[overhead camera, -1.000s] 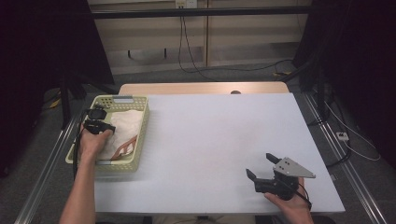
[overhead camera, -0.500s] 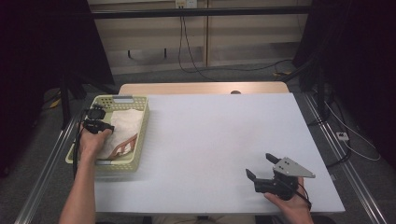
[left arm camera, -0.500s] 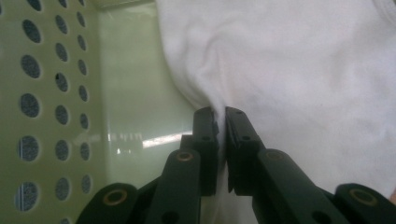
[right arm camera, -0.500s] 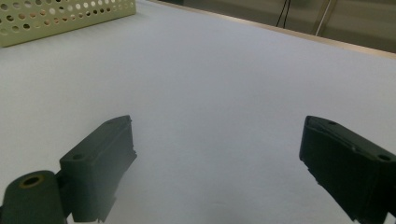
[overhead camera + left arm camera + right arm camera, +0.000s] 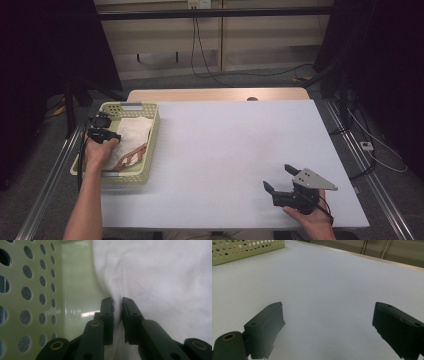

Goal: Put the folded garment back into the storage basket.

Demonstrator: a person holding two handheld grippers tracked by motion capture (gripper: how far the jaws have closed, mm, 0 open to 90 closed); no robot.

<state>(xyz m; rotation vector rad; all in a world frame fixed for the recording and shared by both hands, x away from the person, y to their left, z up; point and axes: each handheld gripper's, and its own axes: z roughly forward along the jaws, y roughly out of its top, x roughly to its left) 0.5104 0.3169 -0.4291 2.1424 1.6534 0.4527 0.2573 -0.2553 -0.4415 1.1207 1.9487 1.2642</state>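
Observation:
A pale green perforated basket point(image 5: 130, 105) stands at the table's left edge with a folded white cloth point(image 5: 134, 131) inside. My left gripper point(image 5: 102, 131) reaches down into the basket at the cloth's left side. In the left gripper view its jaws point(image 5: 117, 300) stand nearly together with a fold of the white cloth point(image 5: 162, 277) pinched between them, next to the basket wall point(image 5: 37, 290); they have just been opening slightly. My right gripper point(image 5: 278, 177) rests low over the table's near right part, open, with nothing between its jaws point(image 5: 328, 308).
The white table point(image 5: 225, 140) stretches wide between the two hands. A cloth with a red-brown pattern point(image 5: 131, 157) lies in the basket's near part. In the right gripper view the basket point(image 5: 244, 250) sits far off at the upper left. Cables run on the floor behind.

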